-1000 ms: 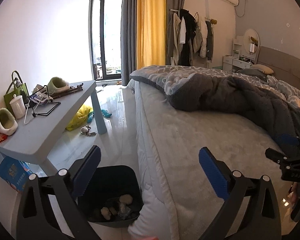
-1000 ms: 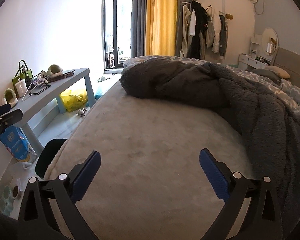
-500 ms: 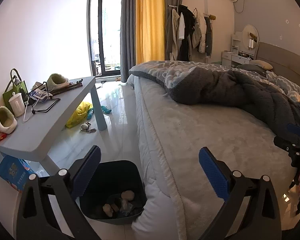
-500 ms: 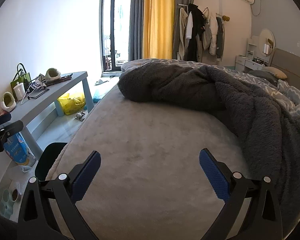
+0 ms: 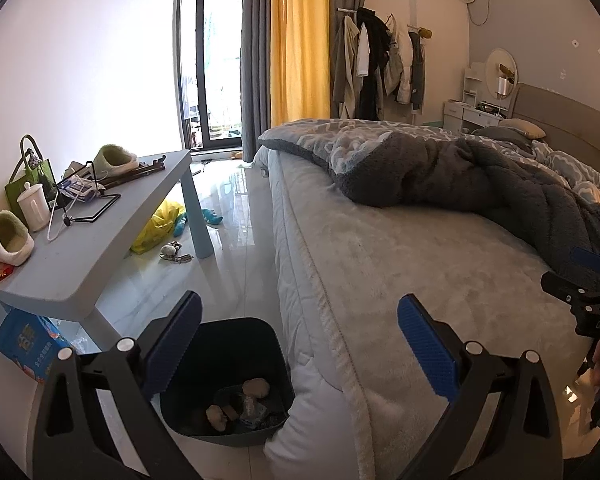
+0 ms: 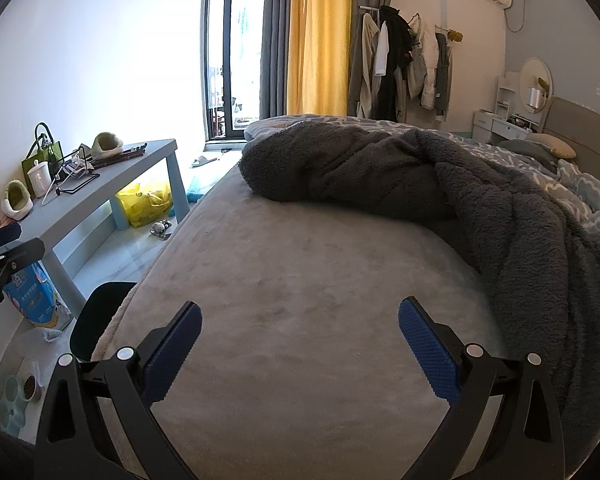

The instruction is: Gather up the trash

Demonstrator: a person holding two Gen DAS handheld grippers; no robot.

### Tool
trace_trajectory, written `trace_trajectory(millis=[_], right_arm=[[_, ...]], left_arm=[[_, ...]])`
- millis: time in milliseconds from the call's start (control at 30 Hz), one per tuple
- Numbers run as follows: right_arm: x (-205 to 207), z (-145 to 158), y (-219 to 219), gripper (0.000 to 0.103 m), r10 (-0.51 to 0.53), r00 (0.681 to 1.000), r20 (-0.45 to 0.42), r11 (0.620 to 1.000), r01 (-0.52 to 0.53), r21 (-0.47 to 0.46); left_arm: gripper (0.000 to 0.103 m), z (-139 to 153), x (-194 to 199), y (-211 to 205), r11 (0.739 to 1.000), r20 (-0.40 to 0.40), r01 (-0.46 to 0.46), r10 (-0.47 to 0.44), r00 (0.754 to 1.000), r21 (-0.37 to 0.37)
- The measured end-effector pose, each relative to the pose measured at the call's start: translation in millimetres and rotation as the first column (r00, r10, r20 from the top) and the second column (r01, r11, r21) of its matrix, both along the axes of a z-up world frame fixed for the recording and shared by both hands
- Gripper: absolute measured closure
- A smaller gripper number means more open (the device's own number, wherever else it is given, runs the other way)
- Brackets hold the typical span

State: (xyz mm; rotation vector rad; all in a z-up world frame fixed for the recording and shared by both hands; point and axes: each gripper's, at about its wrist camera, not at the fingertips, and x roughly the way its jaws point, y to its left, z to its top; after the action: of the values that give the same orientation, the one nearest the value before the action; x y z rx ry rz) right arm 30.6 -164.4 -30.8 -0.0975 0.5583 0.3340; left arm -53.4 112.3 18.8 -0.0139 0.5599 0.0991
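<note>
Bed [image 5: 440,264] surface bare of trash, grey blanket [image 6: 480,184] bunched toward its far side. Counter [image 5: 100,240] cluttered. Dark trash bin [image 5: 260,332] on floor at bed's near corner holds several crumpled scraps [image 5: 256,388], so collection looks mostly done; counter items may remain. My left hand-held gripper [image 5: 298,344] and right hand-held gripper [image 6: 300,346] both wide, empty. Bin bottom partly hidden; scraps unidentifiable.
</note>
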Motion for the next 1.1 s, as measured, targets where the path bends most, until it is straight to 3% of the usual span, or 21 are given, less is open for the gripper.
trace_trajectory(millis=[1100], right_arm=[[-0.5, 1.0, 2.9, 0.003, 0.003, 1.0, -0.002, 1.0, -0.003, 0.004]], left_arm=[[0.003, -0.9, 1.1, 1.7, 1.0, -0.007, 0.006, -0.006, 1.0, -0.011]])
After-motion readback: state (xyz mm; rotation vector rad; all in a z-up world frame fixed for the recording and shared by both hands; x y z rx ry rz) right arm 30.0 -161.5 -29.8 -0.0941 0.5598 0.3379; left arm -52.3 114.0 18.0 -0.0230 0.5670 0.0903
